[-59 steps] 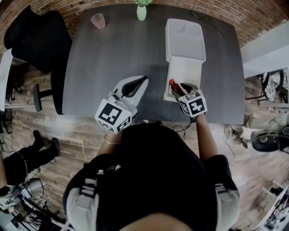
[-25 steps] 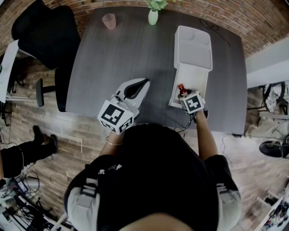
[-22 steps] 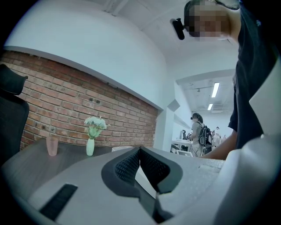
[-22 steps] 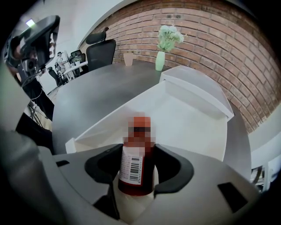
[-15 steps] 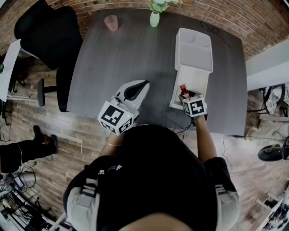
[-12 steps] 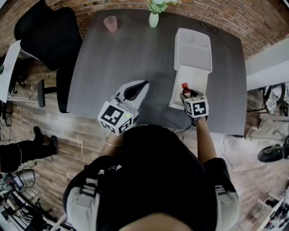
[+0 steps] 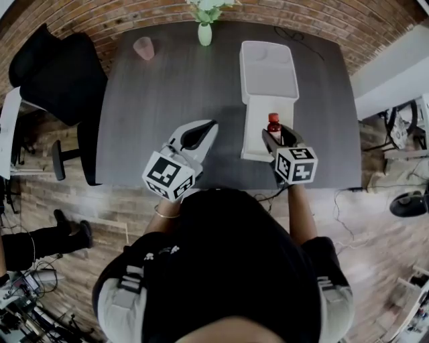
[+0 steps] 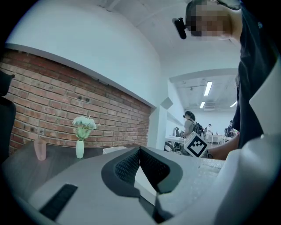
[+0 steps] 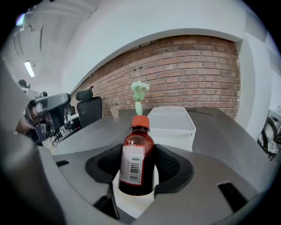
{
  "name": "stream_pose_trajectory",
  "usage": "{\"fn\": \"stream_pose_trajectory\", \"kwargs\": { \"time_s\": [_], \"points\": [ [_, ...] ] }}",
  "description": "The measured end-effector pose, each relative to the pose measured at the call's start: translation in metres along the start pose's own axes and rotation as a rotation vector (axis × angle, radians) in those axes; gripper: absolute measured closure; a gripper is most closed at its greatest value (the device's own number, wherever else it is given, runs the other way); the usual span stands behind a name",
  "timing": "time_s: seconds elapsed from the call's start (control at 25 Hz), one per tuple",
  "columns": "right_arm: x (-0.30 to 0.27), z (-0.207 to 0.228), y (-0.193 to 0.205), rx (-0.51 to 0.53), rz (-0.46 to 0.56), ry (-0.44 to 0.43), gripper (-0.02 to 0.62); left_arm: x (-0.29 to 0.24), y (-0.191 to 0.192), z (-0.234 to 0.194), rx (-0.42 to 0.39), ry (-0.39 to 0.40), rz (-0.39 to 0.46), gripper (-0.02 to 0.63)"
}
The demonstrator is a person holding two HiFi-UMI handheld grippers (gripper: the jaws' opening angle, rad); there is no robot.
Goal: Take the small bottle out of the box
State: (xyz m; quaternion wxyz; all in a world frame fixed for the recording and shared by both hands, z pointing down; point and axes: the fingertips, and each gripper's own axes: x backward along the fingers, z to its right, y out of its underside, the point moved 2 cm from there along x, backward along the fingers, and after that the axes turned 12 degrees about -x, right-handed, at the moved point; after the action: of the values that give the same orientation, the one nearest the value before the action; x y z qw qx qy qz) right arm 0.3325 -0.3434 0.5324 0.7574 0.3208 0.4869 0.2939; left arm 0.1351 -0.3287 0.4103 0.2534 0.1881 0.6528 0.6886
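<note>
Change: a moment ago the bottle (image 7: pixel 274 124) lay low and tilted in the box (image 7: pixel 251 137). Now it stands upright, raised above the box's near end.
Right gripper (image 7: pixel 280 138): clamped on the bottle's body below the red cap, a pad on each side.
Meaning: the bottle looks lifted free of the box. What is probably left is to carry it aside and set it down.
Left gripper (image 7: pixel 211 126): jaws closed together with nothing between them, hanging off to the right gripper's left, much where it was.
Table (image 7: pixel 174 87): dark grey and mostly bare. Far beyond the grippers stand a vase (image 7: pixel 205 33) of flowers and a pink cup (image 7: pixel 143 48).
Room: a brick wall (image 7: pixel 100 17) runs behind the table, and a black chair (image 7: pixel 57 67) stands well left of the left gripper on a wood floor (image 7: pixel 87 201).
</note>
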Motion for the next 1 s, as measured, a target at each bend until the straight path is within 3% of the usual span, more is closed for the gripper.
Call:
{"fn": "stream_pose_trajectory", "kwargs": {
  "time_s": [0.6,1.0],
  "points": [
    [0.075,-0.018,-0.06,-0.022,0.279,-0.013,0.373,-0.044,-0.012,0.029,-0.036,0.147,0.0,0.603],
    [0.091,-0.023,-0.072,-0.016,0.327,-0.018,0.373,-0.052,-0.017,0.034,-0.037,0.173,0.007,0.603]
  ]
}}
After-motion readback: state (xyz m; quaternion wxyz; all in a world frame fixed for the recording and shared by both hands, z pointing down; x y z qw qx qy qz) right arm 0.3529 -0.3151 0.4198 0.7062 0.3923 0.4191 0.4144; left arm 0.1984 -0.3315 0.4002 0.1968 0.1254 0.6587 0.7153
